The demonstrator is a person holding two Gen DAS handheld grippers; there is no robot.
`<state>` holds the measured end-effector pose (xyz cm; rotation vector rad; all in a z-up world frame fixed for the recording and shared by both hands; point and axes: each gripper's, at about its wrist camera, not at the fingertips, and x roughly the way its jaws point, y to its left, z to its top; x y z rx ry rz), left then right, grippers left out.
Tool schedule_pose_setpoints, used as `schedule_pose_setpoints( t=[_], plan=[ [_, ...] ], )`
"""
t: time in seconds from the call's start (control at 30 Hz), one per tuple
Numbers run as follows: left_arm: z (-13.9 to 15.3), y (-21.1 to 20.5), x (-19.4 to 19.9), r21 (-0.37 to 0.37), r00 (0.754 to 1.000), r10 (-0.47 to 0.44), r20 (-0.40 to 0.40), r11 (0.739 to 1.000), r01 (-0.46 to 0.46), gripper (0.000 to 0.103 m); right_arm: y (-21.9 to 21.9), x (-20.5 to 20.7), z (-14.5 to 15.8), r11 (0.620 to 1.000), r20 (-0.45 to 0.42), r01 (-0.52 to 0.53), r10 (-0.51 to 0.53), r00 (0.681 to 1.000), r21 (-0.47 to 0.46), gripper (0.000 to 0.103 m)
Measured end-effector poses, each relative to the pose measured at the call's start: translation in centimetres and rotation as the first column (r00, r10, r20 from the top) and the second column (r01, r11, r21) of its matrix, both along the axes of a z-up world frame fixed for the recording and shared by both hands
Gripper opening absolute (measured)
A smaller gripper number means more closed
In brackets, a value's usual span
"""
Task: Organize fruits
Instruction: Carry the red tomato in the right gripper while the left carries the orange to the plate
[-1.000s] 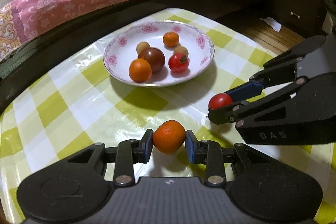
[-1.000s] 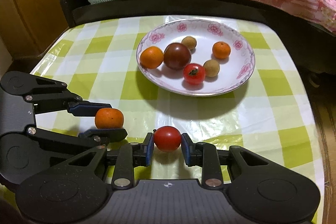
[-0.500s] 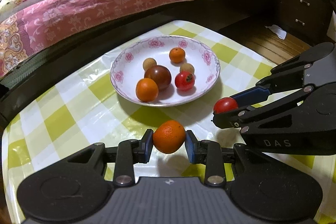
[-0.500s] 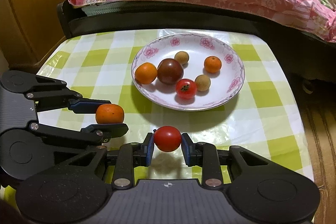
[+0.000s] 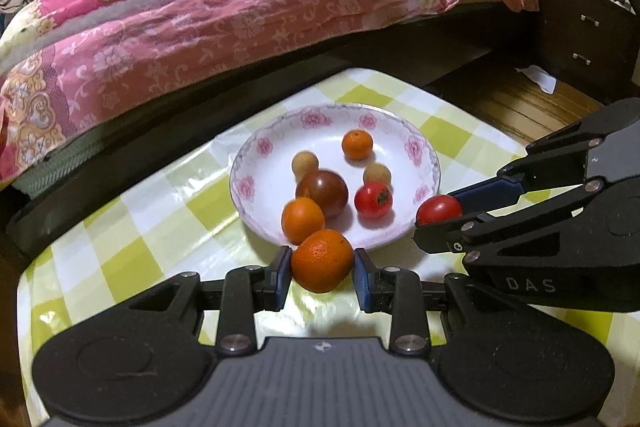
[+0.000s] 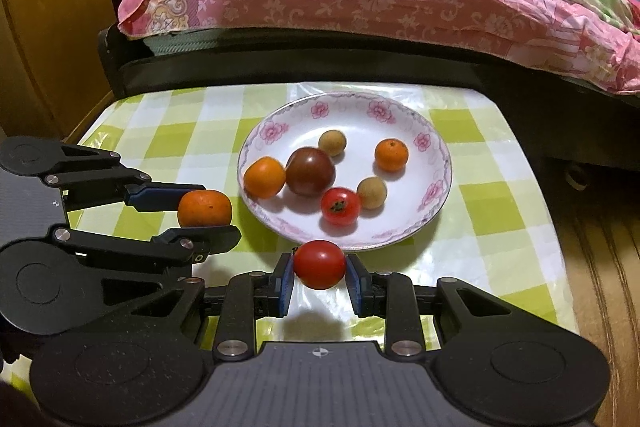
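My left gripper (image 5: pixel 321 267) is shut on an orange mandarin (image 5: pixel 322 259) and holds it above the table, just short of the near rim of a white floral plate (image 5: pixel 256 163). My right gripper (image 6: pixel 320 273) is shut on a red tomato (image 6: pixel 319 264), also raised near the plate's (image 6: pixel 436 143) front rim. The plate holds two mandarins, a dark tomato (image 6: pixel 310 171), a red tomato (image 6: pixel 340 206) and two small tan fruits. The left gripper with its mandarin (image 6: pixel 205 207) shows in the right wrist view; the right gripper's tomato (image 5: pixel 439 209) shows in the left wrist view.
The table has a green and white checked cloth (image 6: pixel 500 203). A bed with a pink floral quilt (image 5: pixel 248 11) runs close behind it. A wooden cabinet (image 6: pixel 44 39) stands at the left, dark drawers (image 5: pixel 580 39) at the right.
Both grippers have risen with their fruit, lifting it off the table, and have moved closer to the plate's rim. The fruit on the plate has not moved.
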<state>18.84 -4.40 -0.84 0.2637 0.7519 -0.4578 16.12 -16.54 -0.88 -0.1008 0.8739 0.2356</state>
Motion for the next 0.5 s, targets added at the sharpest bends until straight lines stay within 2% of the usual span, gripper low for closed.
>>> schedule_pose_setpoints(
  t=[0.3, 0.5],
  plan=[
    [1.0, -1.2, 3.5, -0.004, 0.999, 0.008, 0.046, 1.0, -0.007, 0.039, -1.4, 2.4, 0.9, 0.999, 0.037, 0.043, -0.044, 0.998, 0.023, 0.025],
    [0.5, -1.8, 6.6, -0.001, 0.998, 0.031, 0.048, 1.0, -0.031, 0.039, -2.1, 5.1, 0.9, 0.998, 0.065, 0.055, -0.056, 0.996, 0.021, 0.026]
  ],
)
